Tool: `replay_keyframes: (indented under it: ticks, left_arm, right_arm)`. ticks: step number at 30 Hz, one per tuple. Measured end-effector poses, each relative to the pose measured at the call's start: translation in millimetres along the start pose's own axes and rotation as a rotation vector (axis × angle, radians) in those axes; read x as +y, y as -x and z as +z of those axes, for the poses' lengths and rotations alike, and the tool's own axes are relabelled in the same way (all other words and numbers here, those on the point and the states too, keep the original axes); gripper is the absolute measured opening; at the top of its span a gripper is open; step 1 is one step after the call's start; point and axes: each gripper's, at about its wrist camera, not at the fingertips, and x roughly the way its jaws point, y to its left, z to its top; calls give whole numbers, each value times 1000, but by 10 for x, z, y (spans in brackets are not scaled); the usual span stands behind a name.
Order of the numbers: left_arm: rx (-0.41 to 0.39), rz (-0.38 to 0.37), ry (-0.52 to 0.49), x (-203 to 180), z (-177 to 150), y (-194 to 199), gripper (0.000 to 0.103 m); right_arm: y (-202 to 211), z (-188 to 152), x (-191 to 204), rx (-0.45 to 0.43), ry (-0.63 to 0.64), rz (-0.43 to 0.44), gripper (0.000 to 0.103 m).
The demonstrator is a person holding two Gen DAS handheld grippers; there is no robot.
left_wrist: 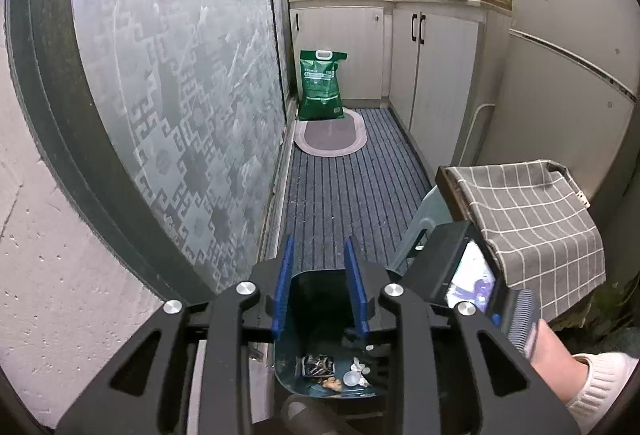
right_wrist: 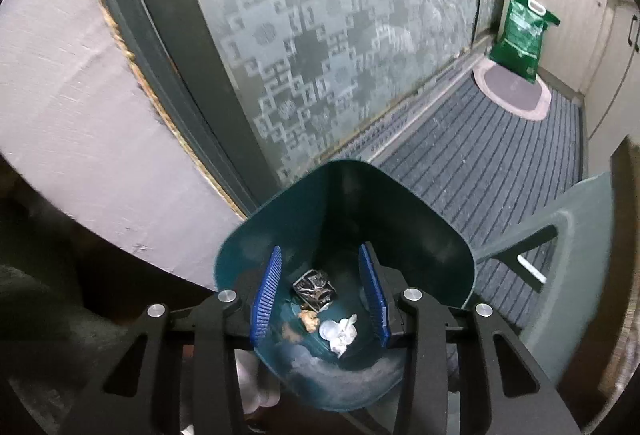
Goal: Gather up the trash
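Observation:
A dark green dustpan stands below both grippers, its mouth facing up; it also shows in the left wrist view. Inside lie a black crumpled wrapper, white crumpled bits and tan crumbs; the wrapper also shows in the left wrist view. My left gripper is open and empty, its blue fingers above the pan. My right gripper is open and empty, its fingers straddling the pan's mouth. The right gripper's body shows in the left wrist view.
A frosted patterned glass door runs along the left. A striped floor mat leads to an oval rug and a green sack. White cabinets, a fridge, a stool and a checked cloth stand right.

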Motion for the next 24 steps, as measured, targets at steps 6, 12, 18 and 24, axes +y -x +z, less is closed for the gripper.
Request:
replay_keyframes:
  ticks: [6,12,18,24]
  left_arm:
    - [-26,-18,-2,-133,49,36,33]
    - [-49,-47,-18,-334,110,55,36]
    - [-61,-73,-39,-571,147,45,41]
    - [-63,-82,-74,-821,154,-4,49]
  right_arm:
    - [502,-9,-108,-77,4,-8,41]
    - [1066,-126,-355,-152,-16,-57,41]
    - [1537,-327,-701,-205,-63,-116,41]
    - [1899,-531,-1005,-240,-117,-164,41]
